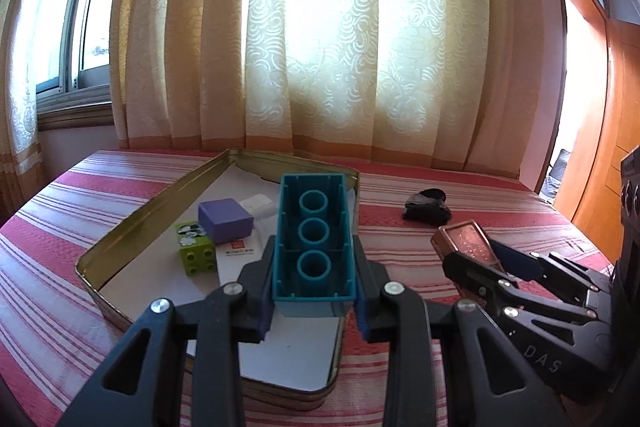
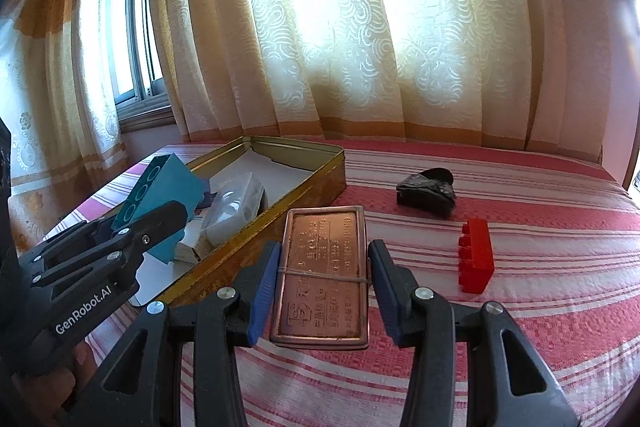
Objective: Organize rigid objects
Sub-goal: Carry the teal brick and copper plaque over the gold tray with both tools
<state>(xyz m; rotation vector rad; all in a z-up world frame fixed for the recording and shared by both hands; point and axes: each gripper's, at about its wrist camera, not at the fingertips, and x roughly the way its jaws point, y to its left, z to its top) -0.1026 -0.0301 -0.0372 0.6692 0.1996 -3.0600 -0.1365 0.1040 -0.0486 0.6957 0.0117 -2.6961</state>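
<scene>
- The left gripper point(image 1: 314, 301) clamps a teal building brick point(image 1: 314, 247) between its blue pads, hollow underside turned up to show three round tubes in a row; the brick hangs above the near end of the gold tin tray point(image 1: 132, 227).
- The right gripper point(image 2: 322, 291) grips a copper-coloured flat tin point(image 2: 320, 275) by its long sides, pads pressed against both edges; the tin's embossed lid carries raised characters and a thin band crosses its middle. It is held just to the right of the gold tin tray, over the striped cloth point(image 2: 520, 347).
- Inside the gold tin tray, beyond the teal brick, a green studded cube point(image 1: 196, 251) with a cartoon sticker sits touching a purple cube box point(image 1: 226, 223), both resting on white paper lining the bottom.
- Farther back in the tray lies a clear plastic packet point(image 2: 236, 207), partly screened by the left gripper in the right wrist view.
- To the right of the tray, well apart from it, a red studded brick point(image 2: 476, 261) lies on its side on the red-and-white striped cloth.
- Beyond the red brick, nearer the tray's far end, sits a crumpled black object point(image 2: 428, 193); what it is cannot be told.
- Behind the tray's far end, patterned cream curtains point(image 1: 320, 27) hang backlit over a window.
</scene>
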